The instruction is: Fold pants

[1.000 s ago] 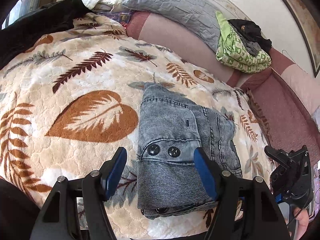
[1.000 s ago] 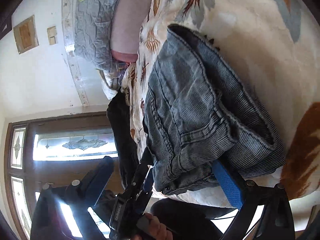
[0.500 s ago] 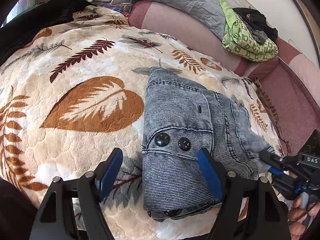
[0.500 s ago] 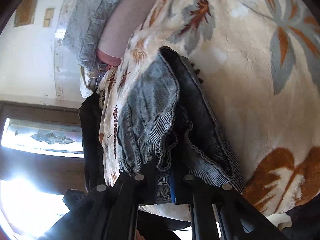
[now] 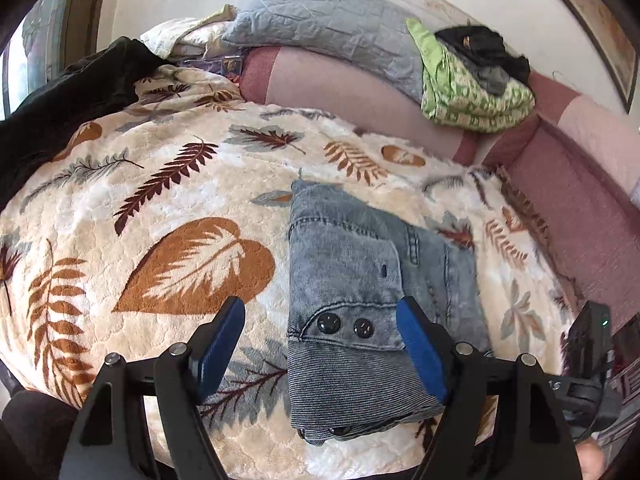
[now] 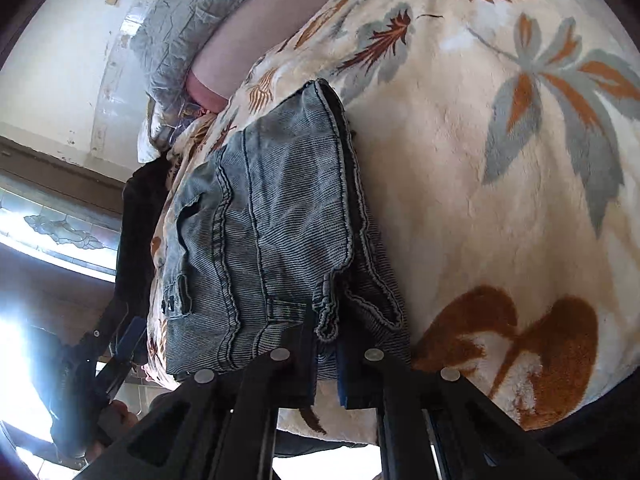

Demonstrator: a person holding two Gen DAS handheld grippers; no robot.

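Observation:
The grey-blue denim pants (image 5: 372, 304) lie folded into a compact stack on the leaf-print blanket (image 5: 160, 216). Two black buttons show on the top flap. My left gripper (image 5: 320, 340) is open and empty, hovering over the near end of the stack, one blue pad each side of the flap. In the right wrist view the pants (image 6: 264, 240) fill the middle. My right gripper (image 6: 326, 364) is shut on the near edge of the folded pants, with layers of denim pinched between its jaws. The right gripper's body shows in the left wrist view (image 5: 588, 364).
A pink bolster (image 5: 360, 96) and a grey quilted pillow (image 5: 328, 28) line the far side of the bed. A green patterned bundle with dark clothes on it (image 5: 476, 84) sits on the bolster. A black garment (image 5: 68, 100) lies at the left. Bare blanket spreads left of the pants.
My right gripper has closed on the edge of the folded pants; it was open one second ago. The left gripper stays open and has lifted back slightly.

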